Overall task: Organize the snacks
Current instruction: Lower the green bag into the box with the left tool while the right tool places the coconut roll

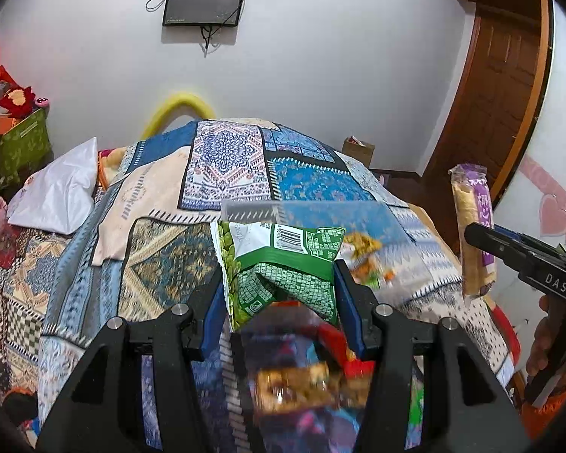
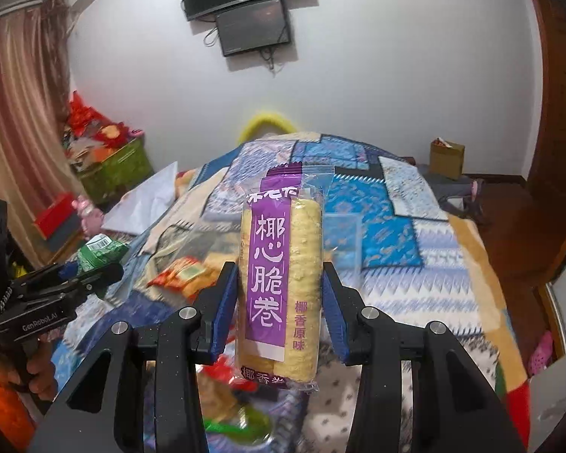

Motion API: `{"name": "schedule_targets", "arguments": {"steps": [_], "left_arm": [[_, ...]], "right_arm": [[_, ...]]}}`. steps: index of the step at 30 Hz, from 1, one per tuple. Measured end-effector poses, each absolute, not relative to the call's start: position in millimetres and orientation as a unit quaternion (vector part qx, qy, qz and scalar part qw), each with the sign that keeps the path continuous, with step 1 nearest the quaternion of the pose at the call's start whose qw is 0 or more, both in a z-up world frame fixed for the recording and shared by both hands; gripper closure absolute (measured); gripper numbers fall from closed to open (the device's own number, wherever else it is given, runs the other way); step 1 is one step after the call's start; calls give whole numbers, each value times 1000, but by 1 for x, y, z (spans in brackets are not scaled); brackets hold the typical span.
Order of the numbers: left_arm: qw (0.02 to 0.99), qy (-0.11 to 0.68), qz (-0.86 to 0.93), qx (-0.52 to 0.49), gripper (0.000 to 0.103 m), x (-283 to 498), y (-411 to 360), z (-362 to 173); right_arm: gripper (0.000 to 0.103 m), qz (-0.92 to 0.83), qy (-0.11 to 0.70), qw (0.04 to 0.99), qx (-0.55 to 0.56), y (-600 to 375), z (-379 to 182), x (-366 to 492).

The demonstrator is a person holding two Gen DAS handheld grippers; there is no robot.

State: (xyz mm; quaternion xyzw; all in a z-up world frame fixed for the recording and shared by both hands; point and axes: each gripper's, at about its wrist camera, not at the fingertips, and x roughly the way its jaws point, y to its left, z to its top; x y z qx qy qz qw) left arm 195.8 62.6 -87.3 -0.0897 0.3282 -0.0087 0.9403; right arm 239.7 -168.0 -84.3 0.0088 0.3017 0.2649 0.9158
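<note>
Bedroom with white walls, two dark screens [image 2: 251, 7] mounted high, a wooden door [image 1: 505, 87] at right; work surface is a bed under a patchwork blanket [image 1: 222, 158]. Far-left bedside: green box [image 2: 117, 168] heaped with red and orange items; white pillow [image 1: 60, 192] near the blanket's left edge. Left gripper [image 1: 279, 294]: clenched on a green snack bag [image 1: 283, 260], pinched low between blue pads, bag raised clear of the blanket, its top flopping forward. Blanket centre: clear plastic container [image 2: 339, 241], hard to read, beyond both grippers; whether it is the intended bin cannot be told. Near edge, below the grippers: loose snack packets [image 2: 186, 275], orange, red and green, blurred. Right gripper [image 2: 279, 305]: clenched on a purple-and-yellow roll packet [image 2: 279, 275], held upright above the blanket. Far-right corner, floor: small cardboard box [image 2: 447, 158]. Risks, as judged: green bag is soft and gripped near one end, so it may sag or slip if swung; roll packet is tall above the pads and may tip or crush if squeezed harder; both grippers hang close together, so they may collide on the way to one container; scattered packets below could be knocked off the near edge.
</note>
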Motion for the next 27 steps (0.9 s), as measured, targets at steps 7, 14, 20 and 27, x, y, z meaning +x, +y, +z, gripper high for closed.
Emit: {"name": "schedule_targets", "arguments": {"steps": [7,14,20,27], "left_arm": [[934,346,0,-87,51,242,68,-104],[924,374,8,-85,51,282,74,-133],[917,390,9,-81,51,305,74,-150],[909,407,6,-85,51,321,72,-163]], "right_arm": [[63,250,313,916,12,-165,-98,279],[63,241,343,908,5,-158,-122,311],[64,241,373,896,-6,-149,-144,326],[73,241,383,892,-15,-146,-155,333]]}}
